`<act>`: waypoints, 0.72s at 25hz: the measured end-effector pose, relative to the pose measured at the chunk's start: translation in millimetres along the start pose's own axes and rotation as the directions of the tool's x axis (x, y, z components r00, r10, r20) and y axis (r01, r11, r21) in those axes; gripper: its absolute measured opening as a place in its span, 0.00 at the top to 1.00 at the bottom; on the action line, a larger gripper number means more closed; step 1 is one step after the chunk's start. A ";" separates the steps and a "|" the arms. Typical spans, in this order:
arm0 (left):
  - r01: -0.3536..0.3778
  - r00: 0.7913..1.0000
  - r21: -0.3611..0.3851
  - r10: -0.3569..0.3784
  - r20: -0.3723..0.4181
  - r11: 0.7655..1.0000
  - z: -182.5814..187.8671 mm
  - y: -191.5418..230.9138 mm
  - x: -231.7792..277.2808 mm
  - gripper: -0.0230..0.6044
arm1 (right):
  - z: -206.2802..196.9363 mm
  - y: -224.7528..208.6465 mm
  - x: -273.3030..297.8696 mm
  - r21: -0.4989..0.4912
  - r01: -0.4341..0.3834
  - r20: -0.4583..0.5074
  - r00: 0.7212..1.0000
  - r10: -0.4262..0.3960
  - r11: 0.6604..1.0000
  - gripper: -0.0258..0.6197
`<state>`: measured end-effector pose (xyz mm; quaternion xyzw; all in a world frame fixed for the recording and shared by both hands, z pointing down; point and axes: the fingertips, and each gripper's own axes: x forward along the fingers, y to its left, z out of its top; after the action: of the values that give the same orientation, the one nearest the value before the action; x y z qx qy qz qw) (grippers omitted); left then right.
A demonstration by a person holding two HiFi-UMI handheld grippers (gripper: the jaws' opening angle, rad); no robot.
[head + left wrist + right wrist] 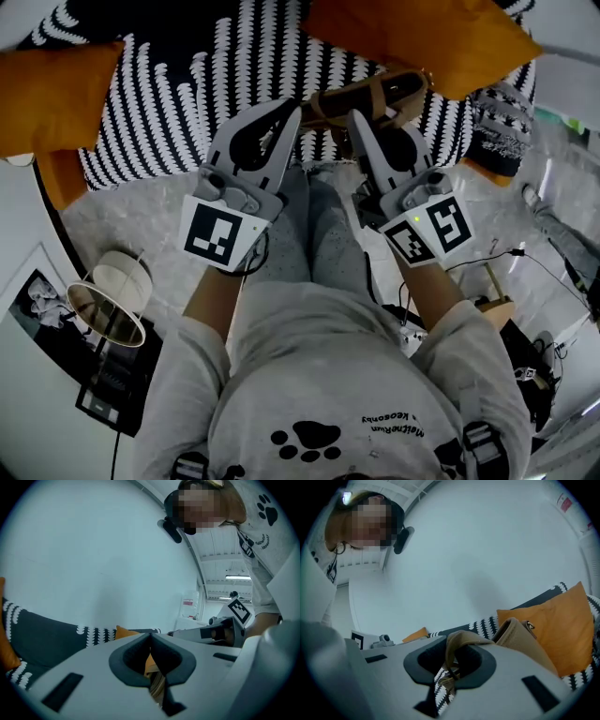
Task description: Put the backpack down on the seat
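A tan backpack point(380, 94) hangs just above the black-and-white patterned sofa seat point(169, 103), between two orange cushions. My left gripper point(292, 114) meets its brown strap point(319, 108) from the left; in the left gripper view the jaws point(150, 637) stand closed at the tips with the tan strap point(157, 684) showing between them. My right gripper point(354, 120) is beside it. In the right gripper view a tan strap point(454, 641) loops over and down between that gripper's point(452, 645) jaws, which are shut on it. The backpack's body point(520, 639) lies just to the right.
One orange cushion point(52, 98) lies at the sofa's left and another point(422, 33) behind the backpack. A knitted patterned item point(502, 131) sits at the sofa's right end. A white lamp point(117, 281) and a framed picture point(37, 295) stand lower left. Cables point(525, 253) run over the floor at right.
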<state>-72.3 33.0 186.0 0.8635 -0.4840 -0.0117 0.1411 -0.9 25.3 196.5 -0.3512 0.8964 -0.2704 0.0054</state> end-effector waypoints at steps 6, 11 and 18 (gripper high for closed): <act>0.006 1.000 -0.021 -0.006 0.012 1.000 15.8 -12.6 0.8 0.93 | 15.7 8.5 -13.2 0.005 0.025 -0.004 1.000 -0.025 1.000 0.85; -0.005 1.000 -0.029 0.005 -0.010 1.000 -51.9 20.3 13.3 0.93 | -47.9 -25.0 16.5 0.035 0.022 -0.012 1.000 -0.021 0.999 0.85; 0.008 0.999 -0.051 -0.009 -0.032 0.999 -68.6 21.9 13.9 0.93 | -62.4 -29.5 16.1 0.047 0.053 -0.029 0.998 -0.052 0.997 0.85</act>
<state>-72.4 26.5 259.1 0.8618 -0.4776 -0.0109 0.1708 -7.0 27.2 267.1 -0.3708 0.8801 -0.2965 -0.0057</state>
